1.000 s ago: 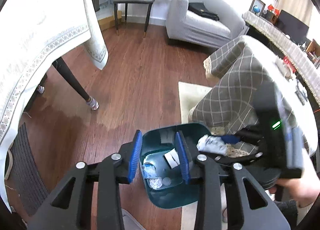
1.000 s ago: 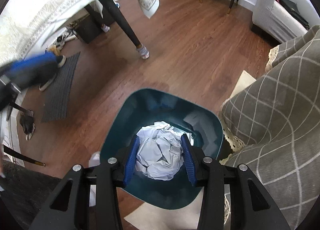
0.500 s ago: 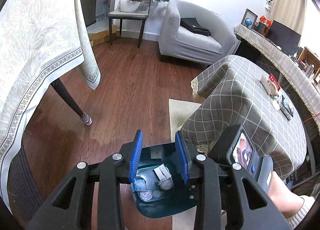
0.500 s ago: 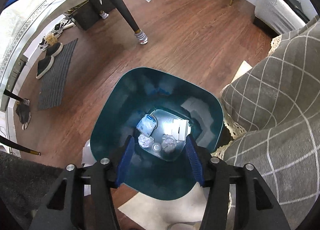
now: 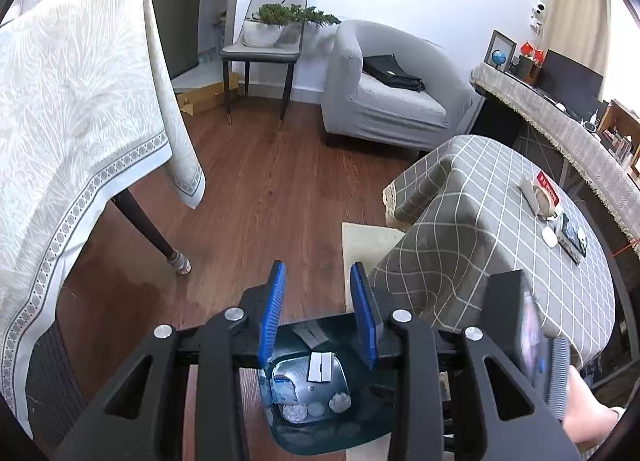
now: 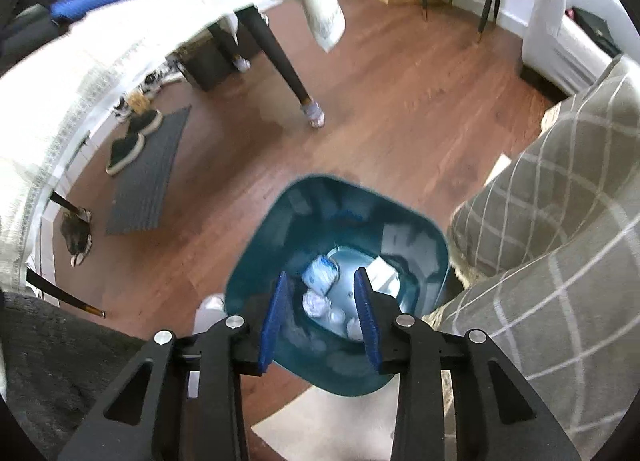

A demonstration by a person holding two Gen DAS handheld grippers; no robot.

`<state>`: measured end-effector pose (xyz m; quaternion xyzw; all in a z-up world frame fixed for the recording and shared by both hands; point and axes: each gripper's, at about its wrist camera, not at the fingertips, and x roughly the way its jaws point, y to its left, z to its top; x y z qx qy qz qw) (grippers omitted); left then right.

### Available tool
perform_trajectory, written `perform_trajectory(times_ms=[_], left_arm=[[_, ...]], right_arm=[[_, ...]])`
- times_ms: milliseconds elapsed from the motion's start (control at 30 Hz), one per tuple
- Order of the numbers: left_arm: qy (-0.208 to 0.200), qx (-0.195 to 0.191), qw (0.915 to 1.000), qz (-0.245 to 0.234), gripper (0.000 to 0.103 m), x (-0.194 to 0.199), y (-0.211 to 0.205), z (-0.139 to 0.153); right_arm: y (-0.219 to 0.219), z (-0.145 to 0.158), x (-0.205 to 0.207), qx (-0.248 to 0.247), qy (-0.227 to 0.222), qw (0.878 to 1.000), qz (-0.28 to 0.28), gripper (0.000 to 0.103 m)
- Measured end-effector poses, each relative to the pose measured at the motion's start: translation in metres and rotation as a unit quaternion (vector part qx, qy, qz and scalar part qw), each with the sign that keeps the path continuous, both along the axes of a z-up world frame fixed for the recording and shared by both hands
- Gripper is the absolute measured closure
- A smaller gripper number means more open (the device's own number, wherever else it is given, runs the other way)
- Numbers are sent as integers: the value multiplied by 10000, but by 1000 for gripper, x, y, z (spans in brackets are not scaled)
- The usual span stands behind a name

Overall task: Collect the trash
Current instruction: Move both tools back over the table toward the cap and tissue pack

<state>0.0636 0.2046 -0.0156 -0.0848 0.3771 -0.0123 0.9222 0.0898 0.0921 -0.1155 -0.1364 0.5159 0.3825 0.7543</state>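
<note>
**Both hand-held grippers empty over bin, trash inside**

Teal bin [image 6: 340, 285] sits on brown wood floor [image 6: 400, 101], btwn a pale rug [image 5: 368, 239] corner and the grey checked desk [image 5: 500, 221] at its 3 o'clock. Crumpled paper wads [image 6: 318, 305] + a blue-white wrapper [image 6: 320, 273] lie on the bin bottom.

Right hand-held gripper [image 6: 320, 317] hangs above the bin mouth; jaws just closed in some, nothing btwn the blue pads, released. Left hand-held gripper [image 5: 318, 313] also above the bin, pads apart, nothing gripped.

Room, left view: white patterned tablecloth [image 5: 80, 121] on a dark-legged desk at 9 o'clock, grey armchair [image 5: 384, 93] w/ black bag at 1 o'clock, chair w/ plant [image 5: 276, 25] at 12. Right view: grey mat [image 6: 150, 177] and shoes [image 6: 128, 141] at 9–10 o'clock. Right view is motion-blurred.
</note>
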Motion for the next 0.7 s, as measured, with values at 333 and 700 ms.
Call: perform_trajectory(times_ms=[333, 700], left_arm=[[-367, -8, 9992, -181, 67, 2, -18, 24], [-421, 73, 9966, -699, 61, 15, -82, 26]], right_arm=[[-56, 65, 9, 621, -829, 9931, -543, 69], [-132, 85, 20, 647, -1197, 9834, -1201, 69]])
